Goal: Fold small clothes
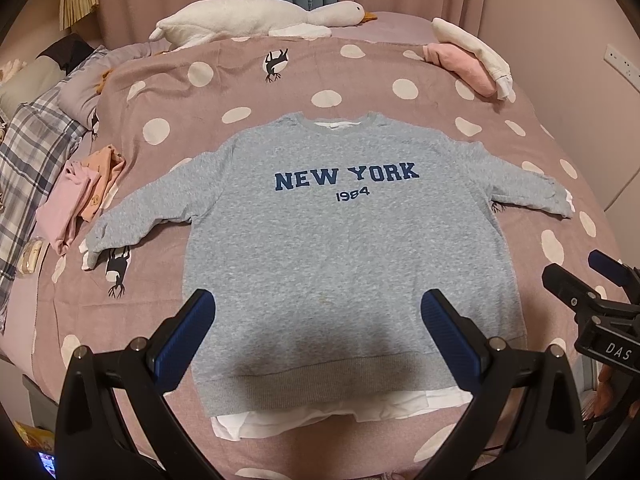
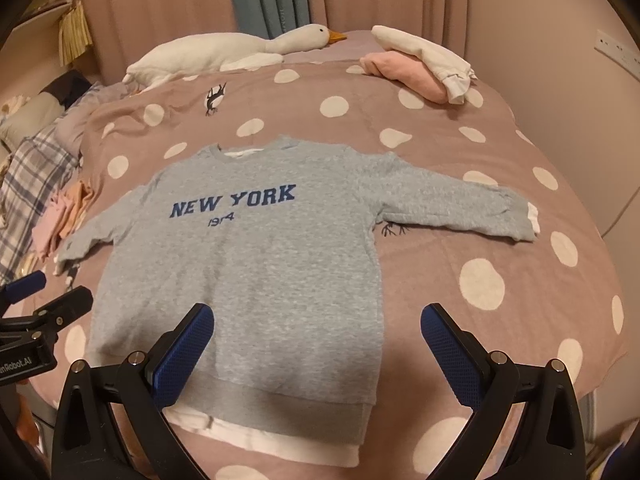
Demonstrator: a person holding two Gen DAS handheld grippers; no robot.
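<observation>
A grey "NEW YORK 1984" sweatshirt (image 1: 344, 240) with a white hem lies flat, face up, on the pink dotted bedspread (image 1: 240, 76), sleeves spread out to both sides. It also shows in the right wrist view (image 2: 248, 272). My left gripper (image 1: 318, 320) is open and empty, hovering above the sweatshirt's lower hem. My right gripper (image 2: 318, 332) is open and empty above the sweatshirt's lower right corner. The right gripper shows in the left wrist view (image 1: 592, 292) at the right edge. The left gripper shows in the right wrist view (image 2: 44, 300) at the left edge.
Folded pink and orange clothes (image 1: 80, 196) lie at the left of the bed. A pink and white bundle (image 1: 472, 56) lies at the far right. A white plush goose (image 1: 248, 16) lies along the far edge. Plaid bedding (image 1: 28, 152) is at the left.
</observation>
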